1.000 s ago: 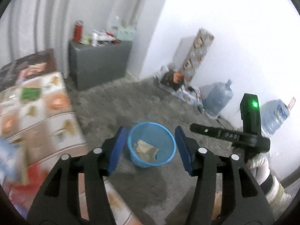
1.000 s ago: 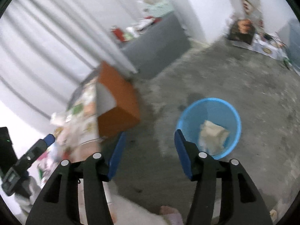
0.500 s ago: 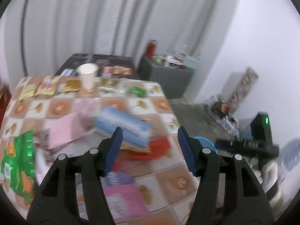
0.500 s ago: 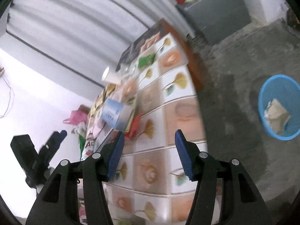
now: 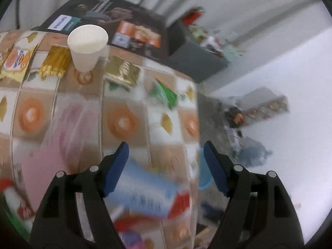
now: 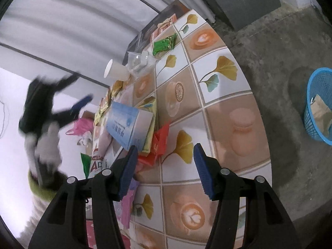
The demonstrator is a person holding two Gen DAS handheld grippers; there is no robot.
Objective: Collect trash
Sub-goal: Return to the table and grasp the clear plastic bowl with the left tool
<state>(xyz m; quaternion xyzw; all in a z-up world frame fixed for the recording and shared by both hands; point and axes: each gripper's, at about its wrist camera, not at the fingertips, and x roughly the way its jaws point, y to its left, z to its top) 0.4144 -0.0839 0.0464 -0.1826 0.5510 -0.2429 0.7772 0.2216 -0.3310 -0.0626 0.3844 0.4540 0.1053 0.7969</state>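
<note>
We are hovering over the patterned table (image 6: 226,95), which fills mid-frame, with the blue basket (image 6: 318,105) sitting at far right. Trash, including a light-blue box (image 6: 128,124), is lying centre-left, while our right gripper (image 6: 165,169) and left gripper (image 5: 166,164) are gaping wide, holding nothing.

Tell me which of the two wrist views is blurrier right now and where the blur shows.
Left wrist view is blurrier: the blue box and tablecloth smear, though the white cup stays fairly crisp. Right wrist view is mostly sharp; only the left hand-held gripper at the frame's left is motion-blurred. Both show fisheye bending.
</note>
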